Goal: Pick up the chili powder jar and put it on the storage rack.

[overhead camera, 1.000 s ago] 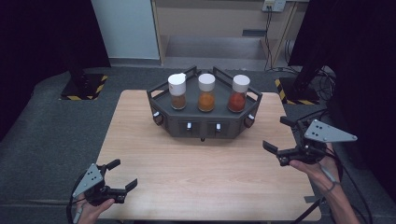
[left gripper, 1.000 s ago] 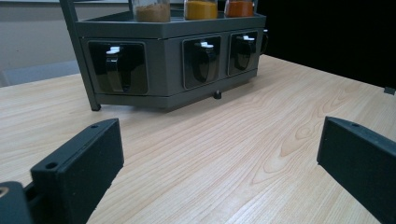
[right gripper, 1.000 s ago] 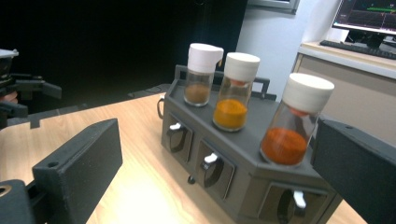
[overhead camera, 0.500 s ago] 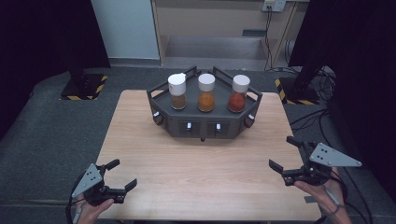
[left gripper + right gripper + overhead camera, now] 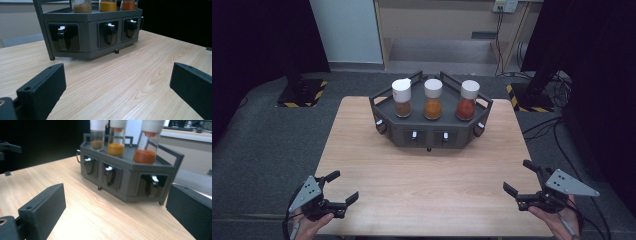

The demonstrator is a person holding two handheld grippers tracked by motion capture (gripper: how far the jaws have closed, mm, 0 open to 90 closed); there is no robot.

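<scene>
Three white-capped jars upright in grey rack: brown, yellow-orange, red-orange powders.

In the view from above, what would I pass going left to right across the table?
Left gripper → jar of brown spice → jar of yellow-orange spice → jar of red-orange spice → right gripper. The three jars stand in a dark grey rack.

You see: table – pale wood grain, smooth matt | rack on it – dark grey matt | jars atop rack – clear glossy glass, white caps | gripper jaws – matt black plastic
</scene>
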